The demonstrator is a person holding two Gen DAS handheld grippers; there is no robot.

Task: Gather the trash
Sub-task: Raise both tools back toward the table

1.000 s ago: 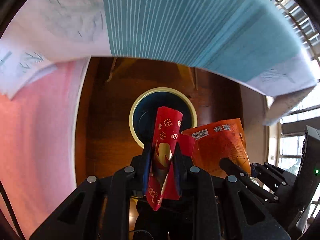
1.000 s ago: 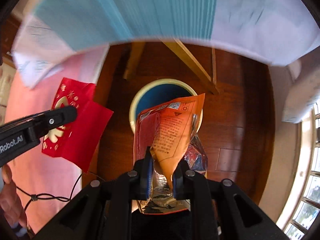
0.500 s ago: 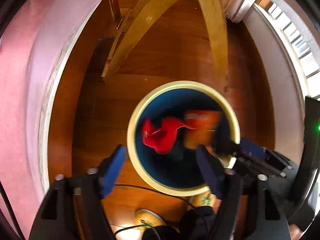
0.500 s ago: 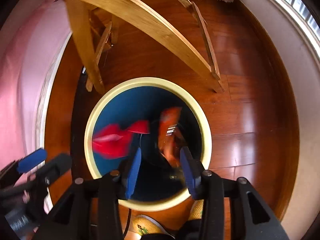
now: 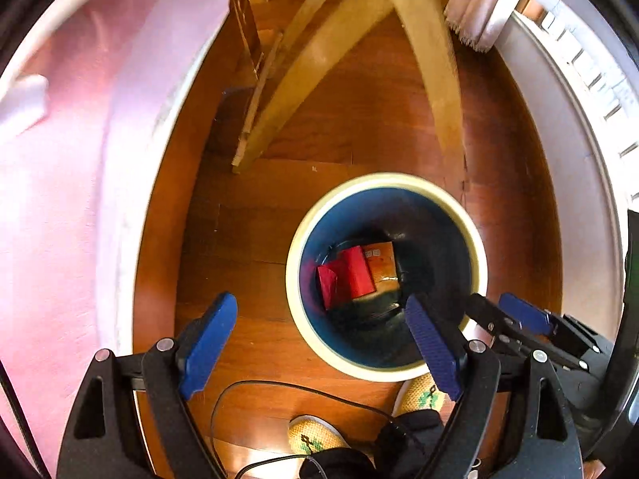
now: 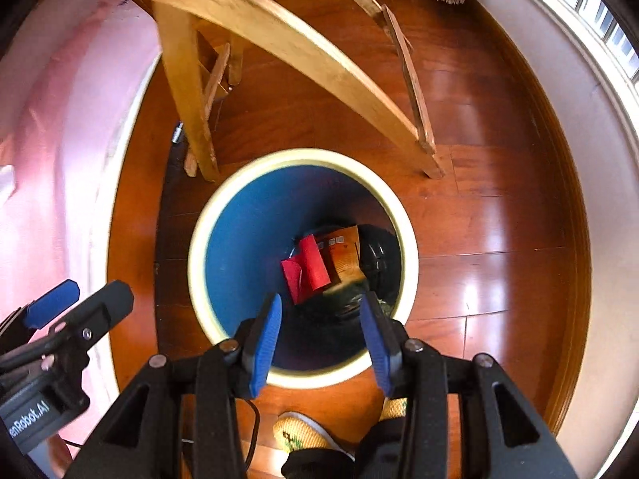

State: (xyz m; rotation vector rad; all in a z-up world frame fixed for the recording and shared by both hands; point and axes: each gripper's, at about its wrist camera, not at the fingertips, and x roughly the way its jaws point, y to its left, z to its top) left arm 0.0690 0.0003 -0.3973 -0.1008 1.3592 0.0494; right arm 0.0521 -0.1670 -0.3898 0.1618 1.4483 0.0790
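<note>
A round bin with a cream rim [image 5: 383,177] and blue inside stands on the wooden floor. At its bottom lie a red wrapper [image 5: 351,275] and an orange snack bag [image 5: 381,263], side by side. My left gripper [image 5: 319,303] hangs above the bin's left rim with its jaws opening wide and nothing between them. Beside it, my right gripper [image 5: 491,303] is over the bin's right side. In the right wrist view the right gripper [image 6: 321,299] stands open and empty over the bin [image 6: 303,155], above the red wrapper [image 6: 311,267] and orange bag [image 6: 345,253]. The left gripper [image 6: 98,287] shows at lower left.
Curved wooden furniture legs [image 5: 435,80] stand just behind the bin. A pink cloth [image 5: 60,199] covers the left side. A pale wall and window [image 6: 591,40] run along the right. A person's woven slippers [image 6: 299,435] and a black cable [image 5: 279,387] lie near the bin's front.
Both grippers let go of their wrappers, which fell and now lie at the bin's bottom. Both jaws went from shut to open, and both grippers sank closer to the bin.
</note>
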